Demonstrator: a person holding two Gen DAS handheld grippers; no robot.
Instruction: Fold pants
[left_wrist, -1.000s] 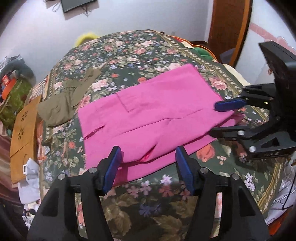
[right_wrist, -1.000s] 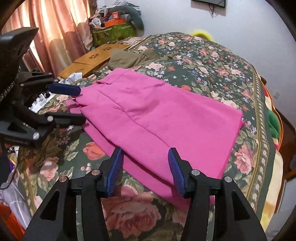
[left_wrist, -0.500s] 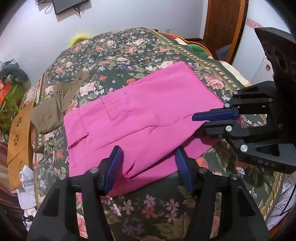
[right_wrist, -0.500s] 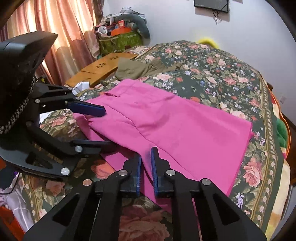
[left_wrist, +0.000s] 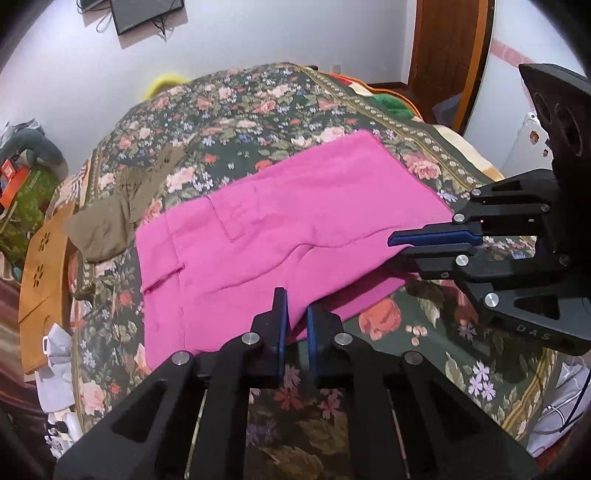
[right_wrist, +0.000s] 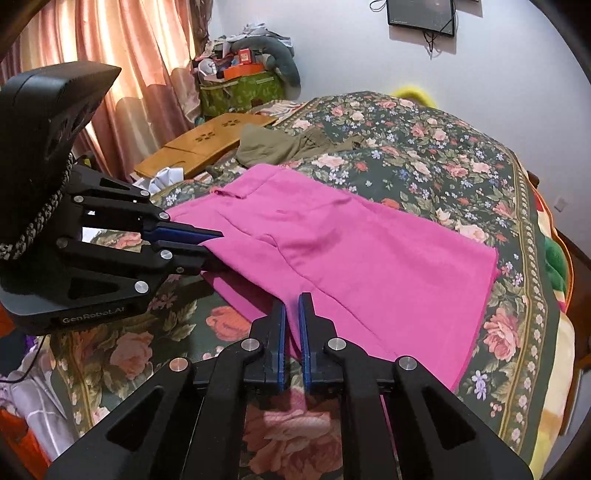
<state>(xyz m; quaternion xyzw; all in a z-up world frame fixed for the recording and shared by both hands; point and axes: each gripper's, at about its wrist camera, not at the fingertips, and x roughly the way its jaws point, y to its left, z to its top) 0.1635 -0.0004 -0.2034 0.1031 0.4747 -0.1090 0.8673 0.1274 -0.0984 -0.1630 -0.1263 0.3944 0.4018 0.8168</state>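
Observation:
Pink pants (left_wrist: 280, 229) lie folded lengthwise on a floral bedspread (left_wrist: 258, 107); they also show in the right wrist view (right_wrist: 369, 258). My left gripper (left_wrist: 295, 317) is shut on the near edge of the pink pants, towards the waist end. My right gripper (right_wrist: 291, 314) is shut on the same near edge further along the leg. The right gripper shows at the right of the left wrist view (left_wrist: 402, 243), and the left gripper at the left of the right wrist view (right_wrist: 210, 247). Both pinch pink cloth just above the bed.
Olive-brown pants (left_wrist: 110, 218) lie crumpled past the waist end. A wooden lap table (right_wrist: 207, 144) and a cluttered green bag (right_wrist: 240, 88) stand at the bedside by the curtains. A wooden door (left_wrist: 443, 48) is past the bed's far corner.
Both grippers went from open to shut on the near edge of the pink pants, the right first, then the left. That edge is now lifted slightly.

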